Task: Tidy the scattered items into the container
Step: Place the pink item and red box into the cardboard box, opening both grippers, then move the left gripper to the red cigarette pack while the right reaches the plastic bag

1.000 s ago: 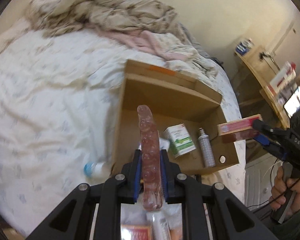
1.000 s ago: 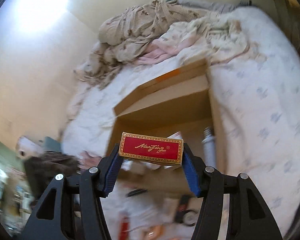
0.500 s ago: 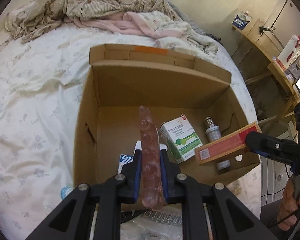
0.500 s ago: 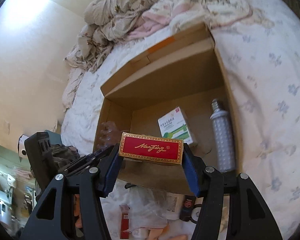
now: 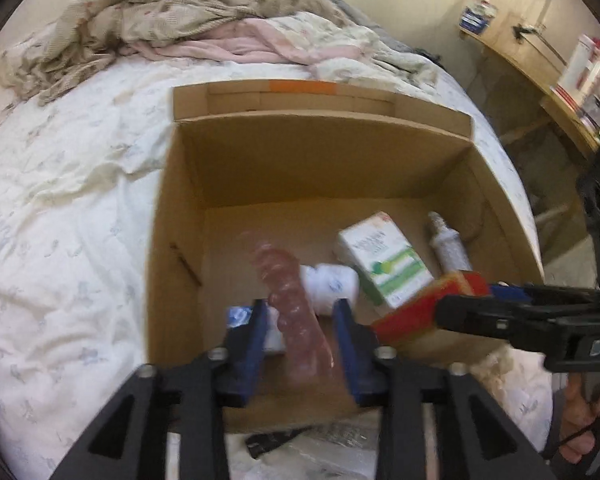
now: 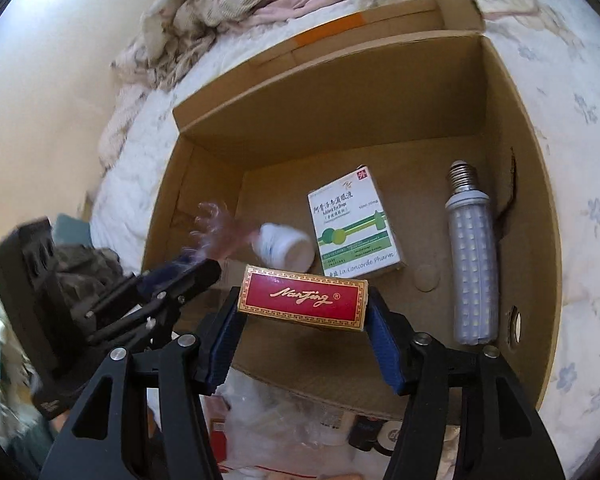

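1. 2 grippers hang over the open cardboard box point(image 6: 512, 128) on the bed point(image 5: 60, 200).
2. The left gripper point(image 5: 302, 320) is opening; the blurred pink bumpy stick point(image 5: 290, 292) stands loose between its spread jaws, likely stiff and slippery.
3. The right gripper point(image 6: 302, 320) is opening slightly, though its pads meet the ends of the red carton point(image 6: 303, 298), light and crushable.
4. At 12 o'clock from it lies the medicine box point(image 6: 354, 224); at 2 o'clock, the fragile bulb point(image 6: 472, 256).

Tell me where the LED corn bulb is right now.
The LED corn bulb lies on the floor of the cardboard box, along its right wall in the right wrist view, screw base pointing away, just right of the green-and-white medicine carton.
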Demonstrator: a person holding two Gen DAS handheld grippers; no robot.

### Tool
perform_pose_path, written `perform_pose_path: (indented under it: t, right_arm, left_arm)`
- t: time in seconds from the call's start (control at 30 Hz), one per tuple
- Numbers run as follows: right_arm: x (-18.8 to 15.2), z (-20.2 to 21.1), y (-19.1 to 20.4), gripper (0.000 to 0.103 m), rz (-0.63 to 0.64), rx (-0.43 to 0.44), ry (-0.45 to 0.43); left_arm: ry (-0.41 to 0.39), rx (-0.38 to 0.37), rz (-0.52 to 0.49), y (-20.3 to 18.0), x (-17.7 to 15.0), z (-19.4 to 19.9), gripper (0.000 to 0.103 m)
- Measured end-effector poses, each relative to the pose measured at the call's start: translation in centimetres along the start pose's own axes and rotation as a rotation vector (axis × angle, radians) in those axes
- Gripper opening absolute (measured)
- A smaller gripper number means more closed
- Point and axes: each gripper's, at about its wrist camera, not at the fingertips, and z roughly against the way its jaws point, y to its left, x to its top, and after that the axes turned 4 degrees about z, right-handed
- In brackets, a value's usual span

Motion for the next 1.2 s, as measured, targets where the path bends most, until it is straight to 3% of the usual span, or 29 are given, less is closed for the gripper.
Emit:
perform_pose_path:
  t: [0.13, 0.27, 0.47, 0.57, 0.77, 0.93, 1.07, 1.2]
  right_arm:
    - [-0.1, 0.3, 0.2, 0.066, -0.003, 0.007, 0.0]
    - [-0.2, 0.9, 0.9, 0.072, 0.039, -0.08, -0.029]
    - [0.2, 3.4, 1.5, 0.078, 0.101, -0.211, -0.13]
    - [0.6, 4.1, 0.5, 0.078, 0.058, -0.191, -0.137]
    - [0.9, 5.1, -1.0, 0.078, -0.031, -0.12, -0.151]
    - [0.4, 6.0, -0.6, 0.078, -0.019, -0.121, -0.171]
    - [-0.7, 7.4, -0.7, 0.078, -0.006, -0.131, -0.201]
    - [-1.8, 8.6, -1.2, 0.078, -0.009, -0.109, -0.199]
  left_arm:
    - [-0.015, -0.003, -0.031, -1.0, -0.5, 0.4, 0.064]
    - [-0.017, -0.003, -0.032, -0.9, -0.8, 0.7, 0.064]
    - [-0.043, -0.058, 0.087, 0.5, -0.4, 3.4, 0.064]
    - [-0.029, -0.101, 0.126, 0.8, -0.6, 5.0, 0.065]
    - [0.006, -0.094, 0.161, 1.9, -1.5, 7.3, 0.065]
    - [0.014, -0.071, 0.19, 3.1, -3.3, 8.3, 0.065]
    - [0.038, -0.086, 0.217, 3.9, -5.4, 8.0, 0.065]
    - [0.094, -0.031, 0.258, 5.5, -7.3, 6.0, 0.065]
